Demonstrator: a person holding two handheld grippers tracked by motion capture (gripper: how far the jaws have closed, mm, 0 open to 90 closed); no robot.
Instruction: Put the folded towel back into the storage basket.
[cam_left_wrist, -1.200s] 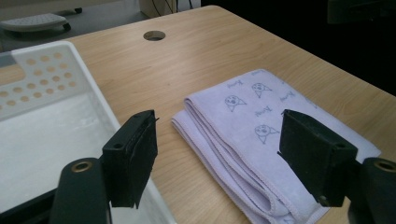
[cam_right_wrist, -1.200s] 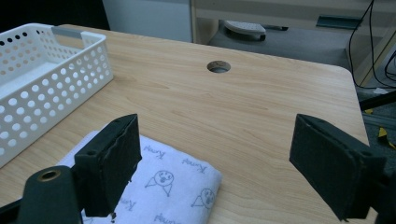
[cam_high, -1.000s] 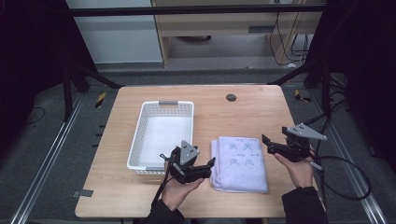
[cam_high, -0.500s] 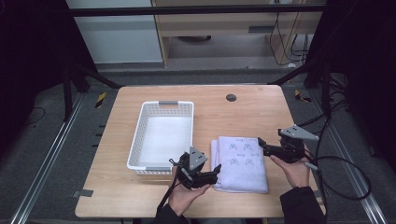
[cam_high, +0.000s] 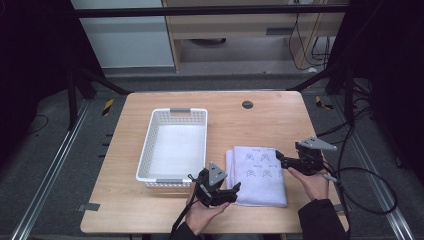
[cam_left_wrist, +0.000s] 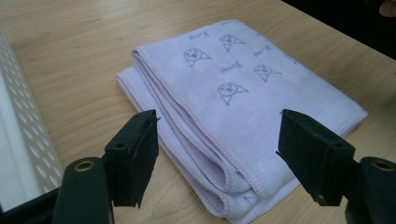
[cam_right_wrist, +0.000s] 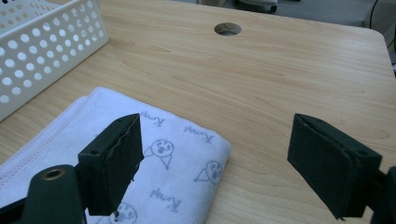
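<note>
A folded towel (cam_high: 259, 175), pale lilac with small printed faces, lies flat on the wooden worktop (cam_high: 240, 127), toward the person's side and right of centre. Just to its left stands a white perforated basket (cam_high: 174, 146), its near rim close to the towel's left edge without touching it. The left gripper (cam_high: 226, 192) sits at the towel's near left corner, held low in the person's left hand (cam_high: 202, 215); its jaws stand wide apart, nothing between the pads. In the left gripper view (cam_left_wrist: 217, 154) the jaws frame the stacked, stitched folds of the towel's near corner, with the basket wall at the far left edge of the frame. The right gripper (cam_high: 281, 159) is at the towel's far right corner, held in the right hand (cam_high: 312, 182), a black cable (cam_high: 367, 192) trailing from it off the worktop's right side. In the right gripper view (cam_right_wrist: 215, 158) its jaws also stand wide, the left pad over the cloth and the right pad over bare wood beyond the towel's edge, neither pressing on anything. Farther along the worktop is a round cable hole (cam_high: 247, 104), well apart from the towel.
</note>
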